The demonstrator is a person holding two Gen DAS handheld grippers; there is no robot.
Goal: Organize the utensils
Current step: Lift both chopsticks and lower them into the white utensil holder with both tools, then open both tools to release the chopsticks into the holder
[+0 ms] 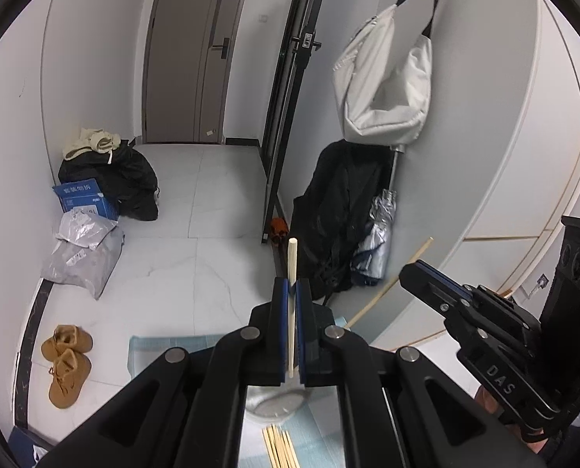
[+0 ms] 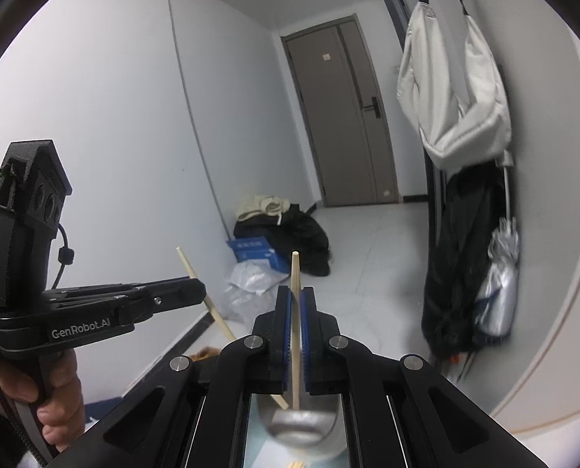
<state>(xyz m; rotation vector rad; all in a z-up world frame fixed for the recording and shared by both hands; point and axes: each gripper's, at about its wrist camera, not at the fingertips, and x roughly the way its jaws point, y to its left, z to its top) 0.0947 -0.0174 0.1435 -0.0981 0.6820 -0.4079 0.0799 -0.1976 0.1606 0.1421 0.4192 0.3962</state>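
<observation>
In the left wrist view my left gripper (image 1: pixel 292 288) is shut on a pale wooden chopstick (image 1: pixel 292 257) that stands nearly upright between its blue pads. My right gripper (image 1: pixel 409 272) comes in from the right, shut on a second chopstick (image 1: pixel 420 251) that slants. In the right wrist view the right gripper (image 2: pixel 296 294) clamps its chopstick (image 2: pixel 295 269) upright, and the left gripper (image 2: pixel 198 289), held by a hand (image 2: pixel 56 394), grips the slanted one (image 2: pixel 186 263). Both lower ends hang over a metal cup (image 2: pixel 301 427), (image 1: pixel 276 403). Several loose chopsticks (image 1: pixel 280 446) lie on a light blue mat (image 1: pixel 149 351).
Beyond the mat is a tiled floor with brown boots (image 1: pixel 66 362), a grey plastic bag (image 1: pixel 83 257), a blue box (image 1: pixel 85 199) and dark clothes. A white bag (image 1: pixel 383 78), a black coat (image 1: pixel 340 210) and a folded umbrella (image 1: pixel 378 241) hang by the right wall.
</observation>
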